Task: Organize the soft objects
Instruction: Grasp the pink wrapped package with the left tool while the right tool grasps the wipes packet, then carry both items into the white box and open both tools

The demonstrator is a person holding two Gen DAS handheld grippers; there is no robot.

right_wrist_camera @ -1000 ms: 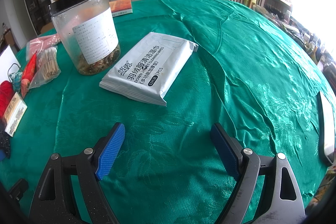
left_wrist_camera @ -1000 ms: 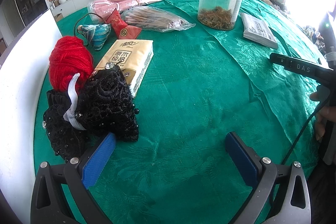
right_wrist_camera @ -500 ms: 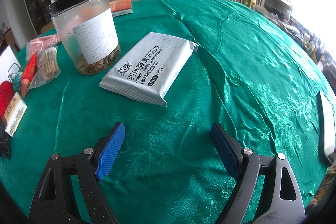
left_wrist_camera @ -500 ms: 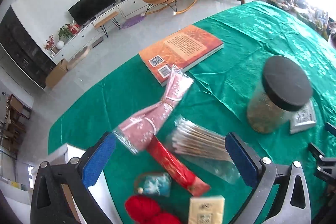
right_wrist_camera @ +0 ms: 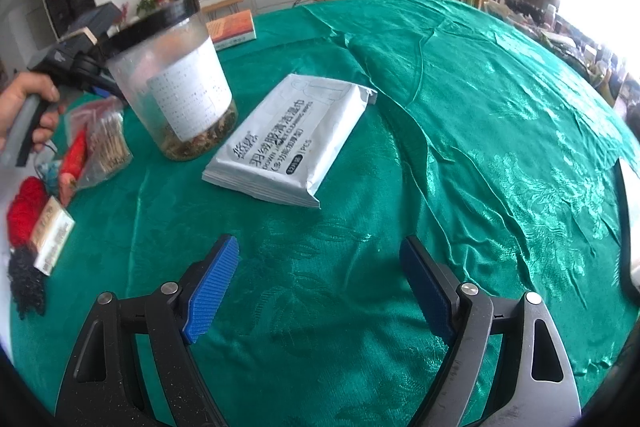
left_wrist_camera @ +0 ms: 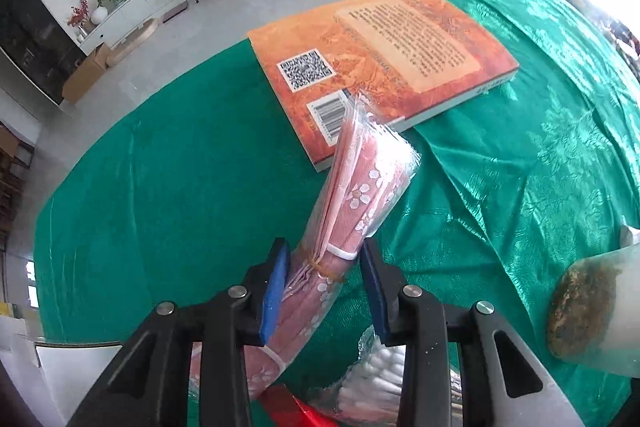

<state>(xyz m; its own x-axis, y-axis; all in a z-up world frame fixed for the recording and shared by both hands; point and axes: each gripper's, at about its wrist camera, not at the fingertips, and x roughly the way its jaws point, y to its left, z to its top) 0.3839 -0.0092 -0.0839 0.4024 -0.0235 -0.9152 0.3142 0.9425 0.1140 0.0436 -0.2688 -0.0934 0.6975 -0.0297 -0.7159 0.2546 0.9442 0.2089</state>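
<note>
Left gripper: jaws closed around the pink cloth bundle.
Right gripper: jaws held wide open, nothing gripped, above the worktop.

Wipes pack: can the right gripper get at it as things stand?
Probably yes. The right gripper is open and empty, with only bare tablecloth between it and the wipes pack ahead. The jar stands just beside the pack's left edge, not across the approach.

Bright daylight pouring in from blown-out windows at upper right. Sheen all over the shiny green satin tablecloth, glare on the clear plastic-wrapped pink cloth bundle. Heavy fisheye bending, dark vignetted corners, left edge slightly blurred.
</note>
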